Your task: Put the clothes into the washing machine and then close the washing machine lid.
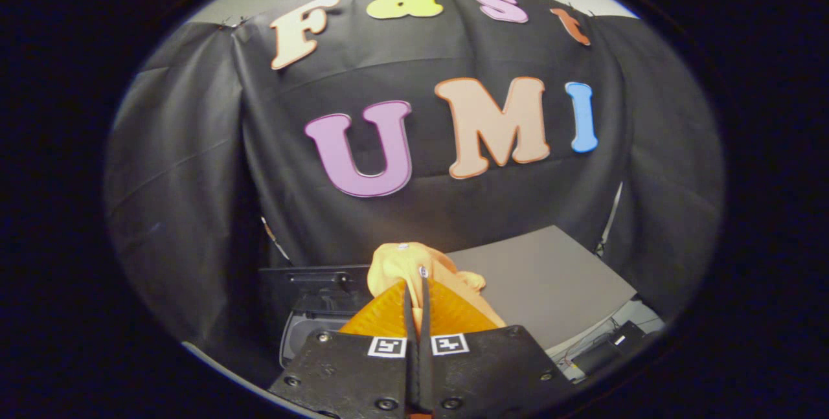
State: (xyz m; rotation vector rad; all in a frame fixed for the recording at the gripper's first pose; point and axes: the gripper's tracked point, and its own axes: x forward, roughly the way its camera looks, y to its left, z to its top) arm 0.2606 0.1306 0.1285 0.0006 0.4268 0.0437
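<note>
My gripper [415, 284] is shut on an orange piece of clothing [405, 260], whose bunched cloth bulges up past the fingertips and hangs to their right. I hold it in the air above the washing machine. Below and left of the fingers lies the machine's dark opening with its raised lid [311, 283]. To the right of the clothing stretches the machine's flat grey top [544, 283].
The booth's black cloth wall [194, 166] hangs close behind the machine and wraps round both sides. Beyond the grey top's right edge, lower down, lie a small dark box [625, 335] and some cables on a pale surface.
</note>
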